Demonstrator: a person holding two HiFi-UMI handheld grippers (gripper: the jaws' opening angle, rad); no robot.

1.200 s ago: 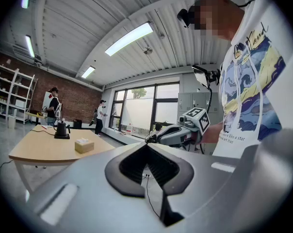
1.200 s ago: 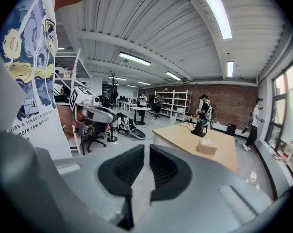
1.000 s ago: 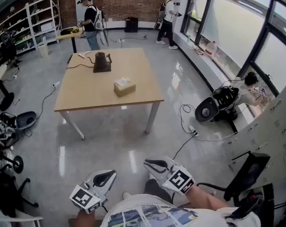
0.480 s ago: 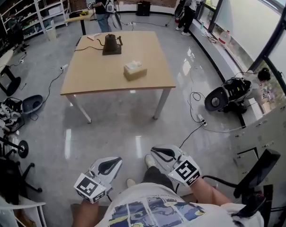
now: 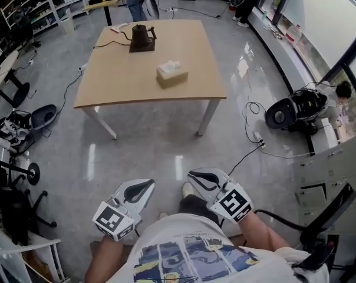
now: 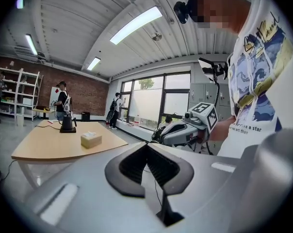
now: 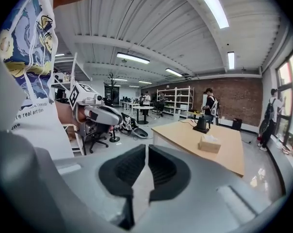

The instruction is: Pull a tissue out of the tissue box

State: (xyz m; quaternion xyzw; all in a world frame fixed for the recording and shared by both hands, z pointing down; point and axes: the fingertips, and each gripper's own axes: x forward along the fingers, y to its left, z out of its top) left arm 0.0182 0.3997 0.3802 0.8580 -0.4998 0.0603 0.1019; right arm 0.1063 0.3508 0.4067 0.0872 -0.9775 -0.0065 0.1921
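Observation:
The tan tissue box (image 5: 171, 73) stands on the wooden table (image 5: 122, 84) well ahead of me, with a white tissue poking from its top. It also shows small in the left gripper view as the tissue box (image 6: 90, 139), and in the right gripper view as the tissue box (image 7: 209, 143). My left gripper (image 5: 144, 186) and right gripper (image 5: 196, 177) hang close to my body over the floor, far short of the table. The left gripper (image 6: 147, 145) has its jaws together with nothing between them. The right gripper (image 7: 146, 148) looks the same, its pads almost touching and empty.
A black kettle (image 5: 141, 38) on a dark base sits at the table's far end with a cable. Chairs and gear (image 5: 13, 137) crowd the left. A floor cable (image 5: 249, 149) runs to a round black machine (image 5: 293, 111) on the right. People stand beyond the table.
I have come closer to the table, which now looks larger and sits higher in the head view. Both grippers came along in front of my body, still closed and empty.

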